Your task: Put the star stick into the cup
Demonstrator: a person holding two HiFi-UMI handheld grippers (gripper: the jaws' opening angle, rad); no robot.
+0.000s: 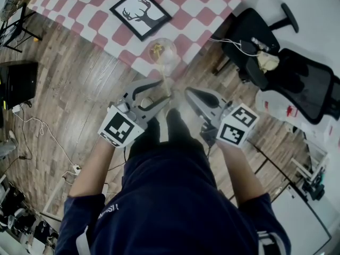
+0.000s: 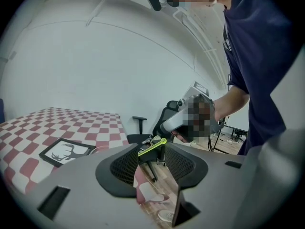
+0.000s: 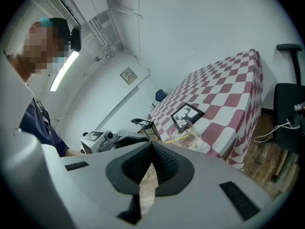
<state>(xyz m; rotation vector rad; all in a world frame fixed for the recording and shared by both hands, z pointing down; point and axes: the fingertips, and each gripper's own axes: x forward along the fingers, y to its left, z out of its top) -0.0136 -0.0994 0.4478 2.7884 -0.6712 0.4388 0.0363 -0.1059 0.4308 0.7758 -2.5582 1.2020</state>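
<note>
Wooden floor [image 1: 79, 89] runs up to a table [image 1: 101, 20] in a red-and-white check cloth. From the head view, the cup [image 1: 162, 52] stands at the table's near edge, just beside a framed deer picture [image 1: 141, 12]. The star stick [image 1: 167, 77] leans out of the cup toward the person, and its free end reaches the left gripper [image 1: 163, 92]. The right gripper [image 1: 187, 91] hangs close alongside, clear of the cup.

In the left gripper view, the jaws stand wide apart and the yellow-green stick crosses the gap at their tips with neither pad pressing it. I take that as letting it rest in the cup.

In the right gripper view, the jaws are together on nothing, with the cup ahead at the edge. An office chair [image 1: 287, 73] stands off to the side and blocks nothing.
</note>
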